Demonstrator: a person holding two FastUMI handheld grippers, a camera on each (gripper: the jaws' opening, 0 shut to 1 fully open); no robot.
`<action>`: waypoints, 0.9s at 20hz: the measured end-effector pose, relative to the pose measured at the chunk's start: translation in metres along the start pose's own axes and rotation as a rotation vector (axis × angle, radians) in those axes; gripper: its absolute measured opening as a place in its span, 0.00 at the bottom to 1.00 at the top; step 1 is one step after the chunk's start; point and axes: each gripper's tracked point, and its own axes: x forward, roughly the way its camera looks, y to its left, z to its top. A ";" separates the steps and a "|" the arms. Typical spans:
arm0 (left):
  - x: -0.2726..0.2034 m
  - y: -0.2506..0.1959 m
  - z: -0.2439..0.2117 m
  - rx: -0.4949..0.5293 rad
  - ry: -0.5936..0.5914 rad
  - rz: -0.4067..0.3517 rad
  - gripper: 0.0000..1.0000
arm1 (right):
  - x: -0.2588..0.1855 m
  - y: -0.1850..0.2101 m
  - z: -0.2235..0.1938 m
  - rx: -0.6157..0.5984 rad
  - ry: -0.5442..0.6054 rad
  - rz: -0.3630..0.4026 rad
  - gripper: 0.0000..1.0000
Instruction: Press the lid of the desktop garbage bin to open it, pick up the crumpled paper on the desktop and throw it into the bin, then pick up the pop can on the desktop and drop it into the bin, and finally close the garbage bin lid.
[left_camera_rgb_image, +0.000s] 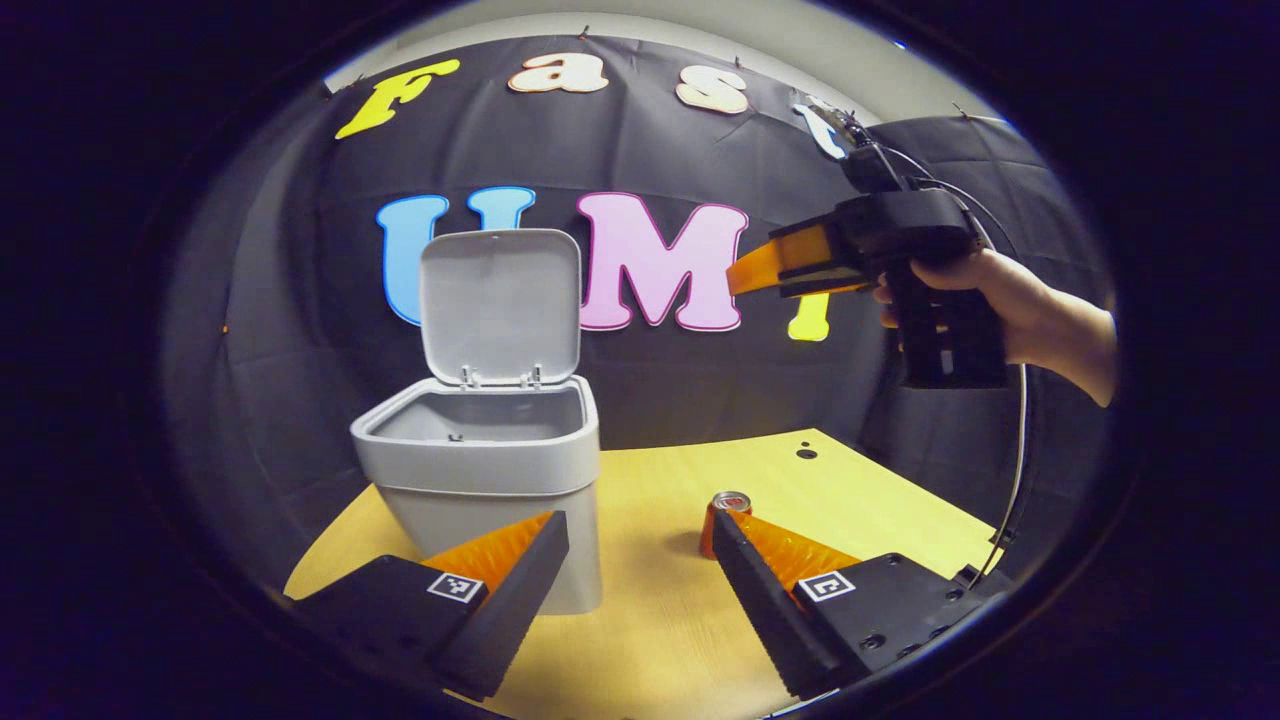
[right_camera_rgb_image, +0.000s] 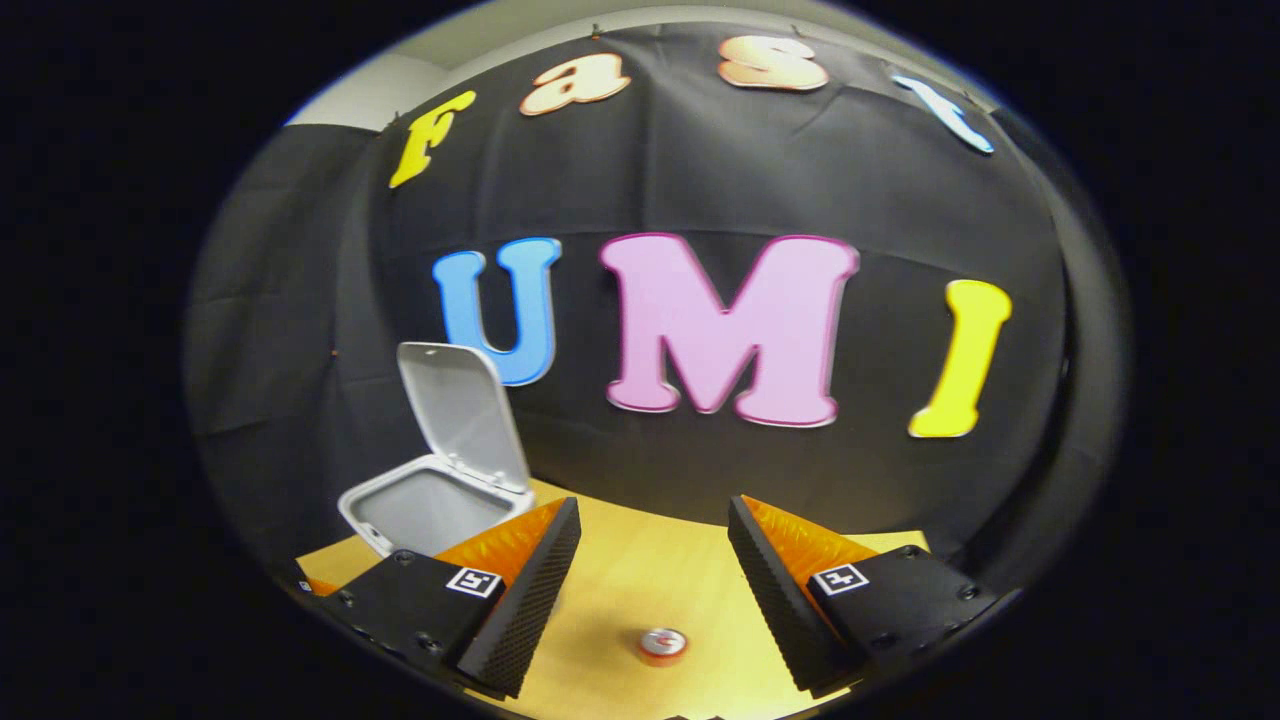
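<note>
The grey desktop bin (left_camera_rgb_image: 480, 470) stands on the left of the wooden table with its lid (left_camera_rgb_image: 500, 300) swung upright, so the inside shows. My left gripper (left_camera_rgb_image: 640, 545) is open low over the table, just in front of the bin. An orange pop can (left_camera_rgb_image: 728, 503) stands upright behind its right fingertip. My right gripper (right_camera_rgb_image: 655, 530) is open and empty, high above the table. It looks down on the can's top (right_camera_rgb_image: 663, 643) and the open bin (right_camera_rgb_image: 425, 510) to its left. In the left gripper view a hand holds the right gripper (left_camera_rgb_image: 742, 276) up in the air, right of the lid.
The light wooden table (left_camera_rgb_image: 880, 510) has two small dark holes (left_camera_rgb_image: 806, 450) near its far right corner. The black cloth wall runs close behind the bin. A cable (left_camera_rgb_image: 1020, 440) hangs down from the right gripper at the table's right edge.
</note>
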 end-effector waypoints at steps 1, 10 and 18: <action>0.015 -0.010 -0.006 0.006 0.008 -0.022 0.98 | -0.008 -0.021 -0.005 -0.002 -0.008 -0.046 0.96; 0.132 -0.075 -0.078 0.038 0.070 -0.118 0.98 | -0.069 -0.156 -0.032 0.020 -0.118 -0.387 0.96; 0.212 -0.097 -0.119 0.042 0.096 -0.131 0.98 | -0.093 -0.212 -0.048 -0.039 -0.171 -0.502 0.96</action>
